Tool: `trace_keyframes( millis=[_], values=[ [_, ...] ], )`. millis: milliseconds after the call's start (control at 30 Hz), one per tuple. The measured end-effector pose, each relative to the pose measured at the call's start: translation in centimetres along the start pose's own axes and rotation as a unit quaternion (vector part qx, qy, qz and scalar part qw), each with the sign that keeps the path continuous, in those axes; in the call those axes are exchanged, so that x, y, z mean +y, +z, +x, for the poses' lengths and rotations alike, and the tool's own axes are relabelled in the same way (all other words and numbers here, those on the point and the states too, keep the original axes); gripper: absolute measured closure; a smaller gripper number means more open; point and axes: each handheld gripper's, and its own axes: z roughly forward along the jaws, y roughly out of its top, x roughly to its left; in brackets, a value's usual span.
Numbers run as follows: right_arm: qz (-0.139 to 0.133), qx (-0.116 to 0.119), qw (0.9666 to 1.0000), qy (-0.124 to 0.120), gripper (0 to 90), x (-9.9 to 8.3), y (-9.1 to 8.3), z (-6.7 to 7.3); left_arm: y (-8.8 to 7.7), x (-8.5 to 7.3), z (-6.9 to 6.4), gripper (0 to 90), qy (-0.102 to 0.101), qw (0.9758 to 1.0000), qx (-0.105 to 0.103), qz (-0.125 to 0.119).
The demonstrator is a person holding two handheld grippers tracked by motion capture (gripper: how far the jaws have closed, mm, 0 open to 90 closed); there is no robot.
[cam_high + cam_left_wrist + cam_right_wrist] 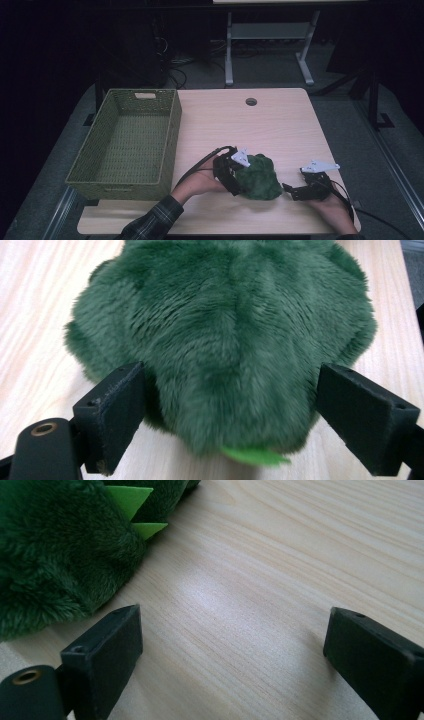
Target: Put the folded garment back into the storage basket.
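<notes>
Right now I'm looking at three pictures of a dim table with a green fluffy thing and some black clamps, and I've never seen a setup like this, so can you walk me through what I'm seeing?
A person sits at a wooden table and holds a hand-operated gripper in each hand. The high view looks down from above the person: the left gripper is at the plush toy, the right gripper is just beside it. The other two pictures come from small cameras riding on the grippers, looking along their two black jaws.

In the left gripper view the jaws stand wide on either side of the green plush, which lies between them, but the pads do not seem to press on it. In the right gripper view the jaws are open over bare wood, with the plush off to one side. Nothing is held. A woven basket sits at the table's left edge.
</notes>
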Motion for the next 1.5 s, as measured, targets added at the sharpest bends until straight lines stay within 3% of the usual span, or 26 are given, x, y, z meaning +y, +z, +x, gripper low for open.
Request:
trace_keyframes(
  millis=[200,367,667,1067,1233,1500],
  values=[
    [0.000,0.000,1.0000,0.000,8.5,0.0,0.0,0.0,1.7,0.1,0.1,12.6,0.010,0.9997,0.003,0.022],
    [0.000,0.001,1.0000,0.000,8.5,0.0,0.0,0.0,2.7,-0.3,0.0,12.5,0.005,0.9995,0.006,0.031],
    [0.000,0.001,1.0000,0.000,8.6,0.0,0.0,0.0,3.1,-0.6,-0.1,15.0,-0.001,0.9992,0.015,0.038],
    [0.000,0.001,1.0000,0.000,8.6,0.0,0.0,0.0,2.1,-0.3,-0.2,61.5,-0.021,0.9980,0.018,0.057],
    [0.000,0.001,1.0000,0.000,8.6,0.0,0.0,0.0,1.9,-0.1,-0.4,65.3,-0.025,0.9976,0.017,0.061],
    [0.000,0.001,1.0000,0.000,8.6,0.0,0.0,0.0,0.5,-0.1,-0.1,66.6,-0.034,0.9984,0.008,0.043]
  ],
)
